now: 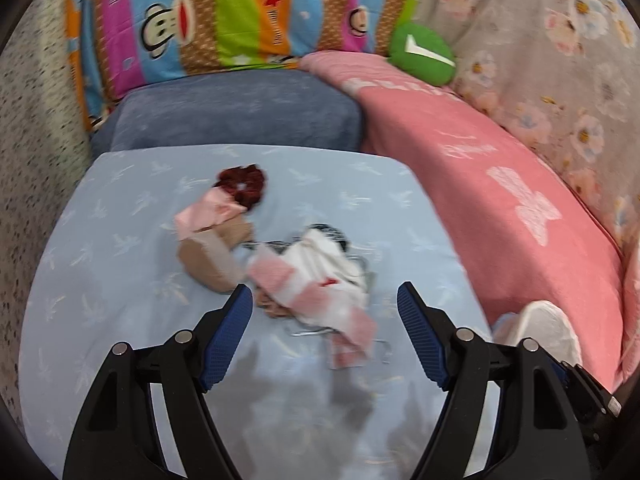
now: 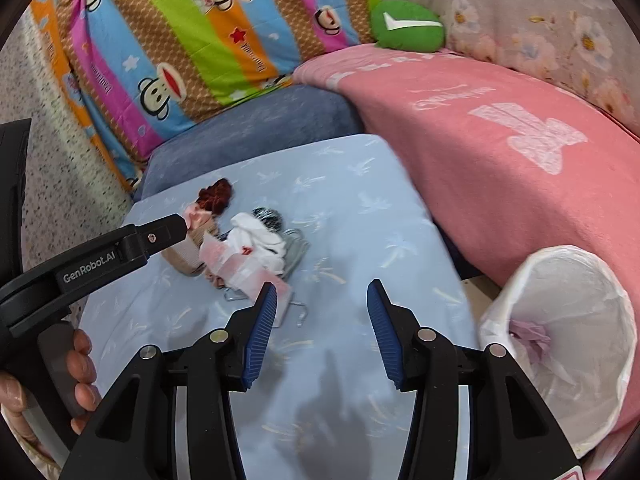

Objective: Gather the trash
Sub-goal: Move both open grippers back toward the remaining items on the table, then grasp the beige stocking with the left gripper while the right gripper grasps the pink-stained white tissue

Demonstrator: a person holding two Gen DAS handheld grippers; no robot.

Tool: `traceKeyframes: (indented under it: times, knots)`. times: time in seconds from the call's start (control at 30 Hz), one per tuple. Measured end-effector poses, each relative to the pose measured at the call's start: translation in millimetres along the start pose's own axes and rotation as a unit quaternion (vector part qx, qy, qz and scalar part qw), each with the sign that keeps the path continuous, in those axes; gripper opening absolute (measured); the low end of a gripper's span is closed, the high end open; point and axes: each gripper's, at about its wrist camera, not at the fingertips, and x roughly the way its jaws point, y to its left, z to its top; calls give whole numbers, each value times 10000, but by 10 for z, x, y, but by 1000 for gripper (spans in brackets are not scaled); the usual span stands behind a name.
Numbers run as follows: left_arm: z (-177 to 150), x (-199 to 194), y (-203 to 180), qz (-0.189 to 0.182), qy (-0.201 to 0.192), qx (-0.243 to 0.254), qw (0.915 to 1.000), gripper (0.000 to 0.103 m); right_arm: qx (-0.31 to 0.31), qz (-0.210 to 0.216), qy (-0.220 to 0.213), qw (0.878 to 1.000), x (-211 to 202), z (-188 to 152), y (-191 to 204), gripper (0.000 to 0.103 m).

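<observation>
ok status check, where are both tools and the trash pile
Left tool open, over the trash pile on the blue sheet. Right tool open, empty, short of pile. Lined bin at right. Nothing in the way.

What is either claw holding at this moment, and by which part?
Nothing is held. The left claw is open above the pile of scraps on the blue sheet, and the right claw is open and empty.

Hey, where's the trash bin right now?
In the right wrist view the white-lined trash bin sits at the far right, beside the light blue sheet and against the pink blanket.
</observation>
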Motion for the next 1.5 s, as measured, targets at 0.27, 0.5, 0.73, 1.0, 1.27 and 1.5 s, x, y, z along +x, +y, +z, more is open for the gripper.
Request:
traceKeyframes:
  times: [0.27,0.5,0.73,1.0,1.27,1.5]
  knots:
    - [15,187,537,391,142,-340,9986,71,-237,155,280,9992,420,59,377,47]
    - [48,354,873,511,281,-537,9969,71,-324,205,435,9983,726,135,591,47]
    - [91,481,1062,541,378,-661,9956,71,-392,240,545,9975,960,194,743,47]
    - [140,595,1147,422,465,-769,9951,72,-379,221,605,9972,1130,223,790,47]
    - [194,745,1140,178,572,-855,9945,71,-302,207,718,9968,1302,217,774,47]
    - [152,902,1202,42,774,-1023,9917,54,-237,175,857,9959,1441,153,735,40]
